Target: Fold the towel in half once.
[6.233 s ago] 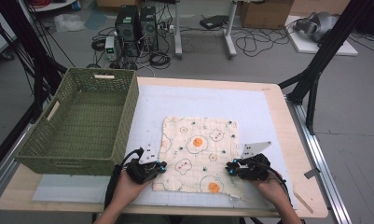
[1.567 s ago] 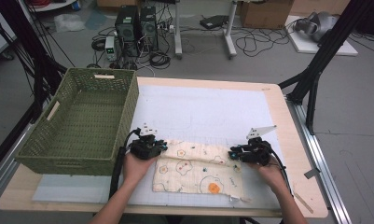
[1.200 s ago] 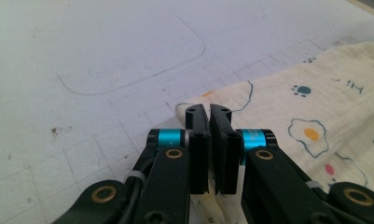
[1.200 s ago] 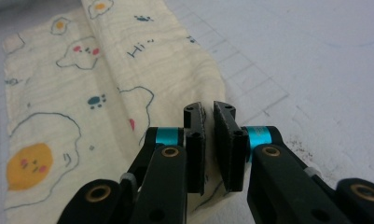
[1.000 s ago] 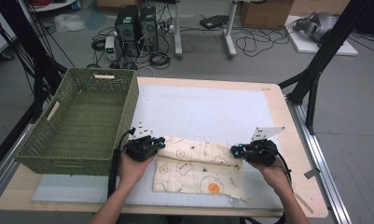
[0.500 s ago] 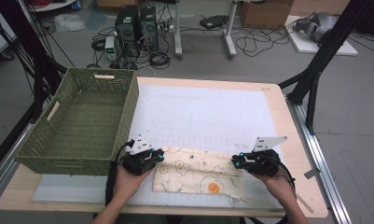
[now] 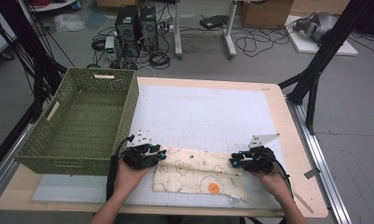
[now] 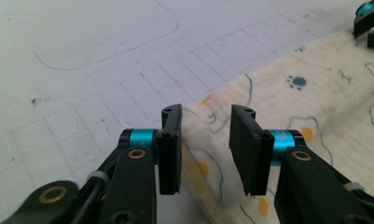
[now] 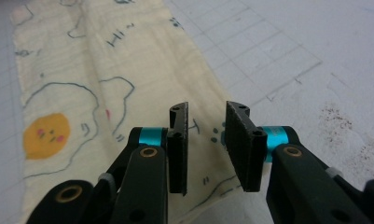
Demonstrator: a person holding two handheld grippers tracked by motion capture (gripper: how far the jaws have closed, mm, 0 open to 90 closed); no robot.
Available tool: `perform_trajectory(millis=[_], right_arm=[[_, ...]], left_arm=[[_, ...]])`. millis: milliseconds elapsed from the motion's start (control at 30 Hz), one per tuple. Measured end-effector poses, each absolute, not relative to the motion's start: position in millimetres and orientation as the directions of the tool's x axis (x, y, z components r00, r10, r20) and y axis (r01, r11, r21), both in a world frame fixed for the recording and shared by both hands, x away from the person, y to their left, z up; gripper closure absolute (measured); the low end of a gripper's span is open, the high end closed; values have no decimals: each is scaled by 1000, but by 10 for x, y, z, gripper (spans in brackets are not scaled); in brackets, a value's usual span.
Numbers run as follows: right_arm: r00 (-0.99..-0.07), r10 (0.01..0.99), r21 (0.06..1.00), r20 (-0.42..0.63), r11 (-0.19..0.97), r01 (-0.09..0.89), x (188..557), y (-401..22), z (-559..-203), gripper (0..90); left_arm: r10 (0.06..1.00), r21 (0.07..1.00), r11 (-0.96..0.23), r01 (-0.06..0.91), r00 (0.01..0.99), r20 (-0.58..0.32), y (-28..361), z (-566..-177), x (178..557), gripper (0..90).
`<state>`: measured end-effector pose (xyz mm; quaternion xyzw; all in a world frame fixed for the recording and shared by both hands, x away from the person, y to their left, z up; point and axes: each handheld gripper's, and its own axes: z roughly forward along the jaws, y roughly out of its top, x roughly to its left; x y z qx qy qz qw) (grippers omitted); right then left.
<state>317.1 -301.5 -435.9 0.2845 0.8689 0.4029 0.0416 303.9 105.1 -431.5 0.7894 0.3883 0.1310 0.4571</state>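
Folded in half since the earliest high view, when it lay spread as a square, the cloth [image 7: 196, 176] is now a long band on the desk [image 7: 212, 112], just to the right of the green wicker basket's [image 7: 82, 121] near corner. Both hands have come back toward the person with the far edge, and both pairs of fingers have just been opening.

In the left gripper view the left gripper [image 8: 205, 140] stands with a clear gap between its black fingers [image 8: 169, 149]; the cloth's folded edge lies under and between them, but the pads do not press it. The right gripper [image 9: 207, 140] is likewise parted over the cloth's other end, with fabric showing through the gap and nothing clamped.

The band's long axis runs away from the basket, from the left gripper at the basket-side end to the right gripper at the end farthest from it. Each hand is therefore nearest its own short end, so a next fold would probably bring one end across to the other.

The cloth is a soft, cream, crinkled weave printed with fried eggs, paw marks and thin blue outlines. The desk's white mat is smooth and gridded, and the basket is stiff, open-topped and rectangular.
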Motion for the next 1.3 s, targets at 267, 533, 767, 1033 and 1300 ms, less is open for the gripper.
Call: perform_trajectory(millis=[267,533,767,1033,1300], right_arm=[[-854,500,714,143,545,439,3227,-3004,-4407,866],[-851,509,767,131,492,413,3193,-3075,-4259,893],[-866,485,781,119,494,383,3094,-3063,-4180,894],[-877,468,806,108,476,353,2909,-3083,-4096,894],[-903,412,785,118,519,339,2657,-3046,-4160,893]], left_arm=[[718,798,-348,492,687,-111,1004,-4414,3035,864],[721,842,-286,457,681,-125,1052,-4272,2989,864],[715,870,-275,410,692,-101,1084,-4232,2890,862],[710,868,-301,394,700,-71,1134,-4243,2739,851],[669,851,-324,413,736,-103,1204,-4277,2529,798]])
